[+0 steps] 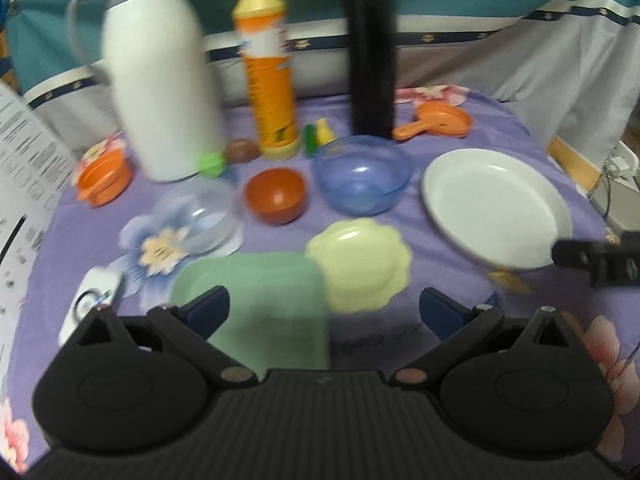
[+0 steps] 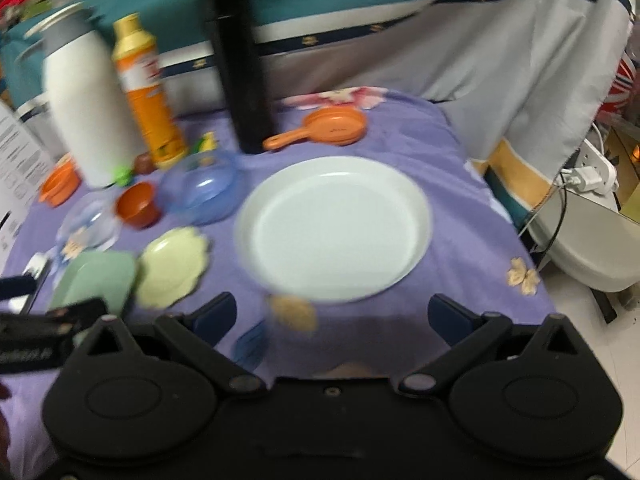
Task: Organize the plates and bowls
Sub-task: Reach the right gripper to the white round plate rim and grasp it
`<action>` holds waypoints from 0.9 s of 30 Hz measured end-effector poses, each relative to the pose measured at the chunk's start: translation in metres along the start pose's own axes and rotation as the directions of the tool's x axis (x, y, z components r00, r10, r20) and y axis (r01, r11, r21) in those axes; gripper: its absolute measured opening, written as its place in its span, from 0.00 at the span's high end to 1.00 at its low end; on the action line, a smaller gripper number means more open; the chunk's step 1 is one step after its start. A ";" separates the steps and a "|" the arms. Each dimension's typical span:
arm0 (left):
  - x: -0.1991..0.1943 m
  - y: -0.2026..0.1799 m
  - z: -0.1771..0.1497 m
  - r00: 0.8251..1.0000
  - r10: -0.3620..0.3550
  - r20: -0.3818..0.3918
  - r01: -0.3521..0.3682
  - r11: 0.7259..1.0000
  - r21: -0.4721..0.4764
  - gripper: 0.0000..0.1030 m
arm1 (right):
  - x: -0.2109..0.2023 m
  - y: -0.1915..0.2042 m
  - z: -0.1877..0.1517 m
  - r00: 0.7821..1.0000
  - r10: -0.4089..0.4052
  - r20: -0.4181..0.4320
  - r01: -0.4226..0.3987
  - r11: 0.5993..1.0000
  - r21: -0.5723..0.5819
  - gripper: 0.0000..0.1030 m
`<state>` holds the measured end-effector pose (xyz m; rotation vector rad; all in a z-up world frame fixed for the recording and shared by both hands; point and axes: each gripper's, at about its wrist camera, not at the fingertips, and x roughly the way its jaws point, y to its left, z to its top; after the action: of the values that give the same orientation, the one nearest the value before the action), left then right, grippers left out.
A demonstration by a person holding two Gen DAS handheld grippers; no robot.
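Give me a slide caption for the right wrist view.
Open right gripper faces a white plate on the purple cloth.

A lived-in home room is shown: a table is draped in a purple floral cloth (image 2: 460,208), a white thermos jug (image 1: 160,80) and an orange bottle (image 1: 268,72) are stood at the back, patterned bedding (image 2: 440,40) is seen behind, a power strip (image 2: 592,168) alongside.

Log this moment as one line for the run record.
left tongs: open, over green tray | right tongs: open, before white plate | nothing held | dishes unstacked
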<state>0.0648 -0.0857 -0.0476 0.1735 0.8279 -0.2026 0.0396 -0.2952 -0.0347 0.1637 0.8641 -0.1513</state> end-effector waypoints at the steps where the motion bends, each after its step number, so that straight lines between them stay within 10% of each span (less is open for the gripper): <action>1: 0.003 -0.006 0.004 1.000 -0.011 0.005 0.011 1.000 0.007 0.00 | 0.008 -0.011 0.007 1.000 0.004 0.003 -0.004 1.000 0.019 0.00; 10: 0.039 -0.057 0.030 0.998 -0.069 0.002 0.069 0.997 0.046 0.08 | 0.067 -0.081 0.045 1.000 0.015 0.003 -0.015 0.994 0.109 0.22; 21: 0.072 -0.084 0.042 0.993 -0.109 -0.045 0.112 0.992 0.058 0.40 | 0.125 -0.095 0.059 0.996 0.062 -0.062 -0.057 0.995 0.079 0.91; 27: 0.086 -0.094 0.045 0.988 -0.133 -0.073 0.138 0.988 0.075 0.52 | 0.118 -0.095 0.046 0.996 0.065 -0.057 -0.061 0.997 0.056 0.94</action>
<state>0.1304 -0.1969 -0.0888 0.1998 0.9005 -0.3595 0.1307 -0.4053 -0.1033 0.2469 0.9132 -0.1114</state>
